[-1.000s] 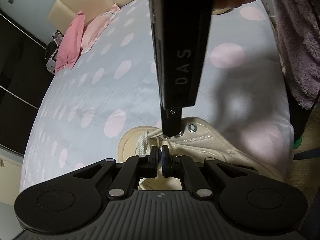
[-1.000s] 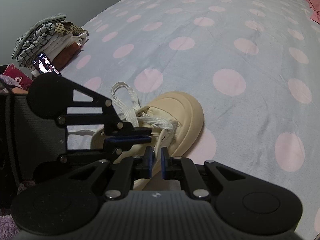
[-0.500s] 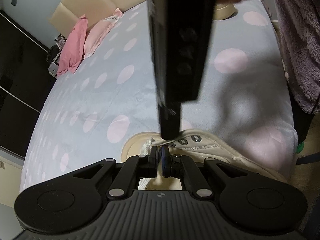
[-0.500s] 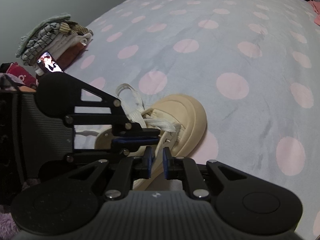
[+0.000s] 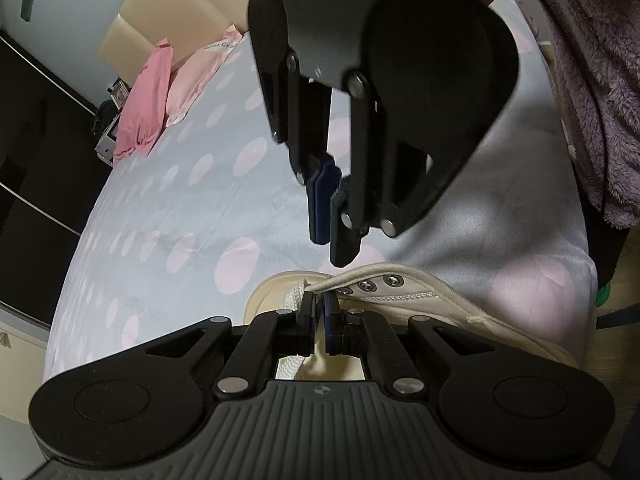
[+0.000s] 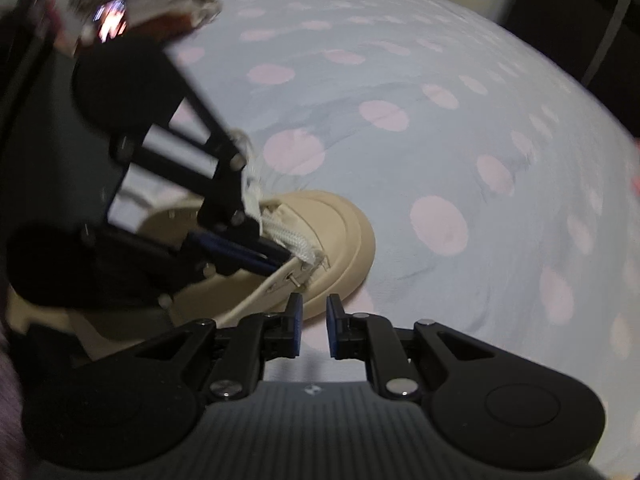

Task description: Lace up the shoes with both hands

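A cream canvas shoe with metal eyelets lies on the dotted bedspread; it also shows in the right wrist view. My left gripper is shut on the white shoelace over the shoe's toe end; it also shows in the right wrist view, pinching the lace. My right gripper is open and empty, lifted off the shoe beside the toe; in the left wrist view it hangs above the eyelets.
The pale blue bedspread with pink dots spreads around the shoe. Pink pillows lie at the bed's head. Folded clothes and a lit phone sit at the far edge. A purple fleece is at the right.
My right gripper has opened, pulled up and away from the eyelets, and swung round. My left gripper stays shut on the lace.
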Motion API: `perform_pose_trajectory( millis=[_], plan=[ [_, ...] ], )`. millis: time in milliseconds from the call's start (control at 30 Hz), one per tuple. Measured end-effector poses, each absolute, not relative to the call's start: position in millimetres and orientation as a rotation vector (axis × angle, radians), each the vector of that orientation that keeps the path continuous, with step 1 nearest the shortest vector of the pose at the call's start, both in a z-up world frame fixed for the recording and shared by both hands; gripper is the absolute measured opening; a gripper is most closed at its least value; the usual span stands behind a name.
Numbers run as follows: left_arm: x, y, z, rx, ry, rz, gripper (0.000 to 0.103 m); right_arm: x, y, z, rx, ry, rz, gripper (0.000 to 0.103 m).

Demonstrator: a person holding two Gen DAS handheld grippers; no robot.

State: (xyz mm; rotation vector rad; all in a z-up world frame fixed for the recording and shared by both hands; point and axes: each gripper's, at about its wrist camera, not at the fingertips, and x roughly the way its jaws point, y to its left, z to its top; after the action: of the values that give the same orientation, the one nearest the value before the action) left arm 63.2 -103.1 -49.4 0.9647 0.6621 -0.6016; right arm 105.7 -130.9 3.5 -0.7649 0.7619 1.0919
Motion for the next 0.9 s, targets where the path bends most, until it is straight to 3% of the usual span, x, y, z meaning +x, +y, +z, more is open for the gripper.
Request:
perform_pose_trajectory(
  millis=[267,433,900],
  plan=[
    [64,-99,-48,0.96,0.662,-0.61,0.003,88,-128,-3,-0.984,0.575,1.187,0.015],
    [66,-98,-47,0.958,0.66,-0.615,0.003,86,-133,-6,-1.056,0.509,1.212,0.027],
    [68,-97,-50,0.98,0.633,-0.638,0.003,92,-139,-9,-1.155,0.448,1.237,0.009]
  ],
)
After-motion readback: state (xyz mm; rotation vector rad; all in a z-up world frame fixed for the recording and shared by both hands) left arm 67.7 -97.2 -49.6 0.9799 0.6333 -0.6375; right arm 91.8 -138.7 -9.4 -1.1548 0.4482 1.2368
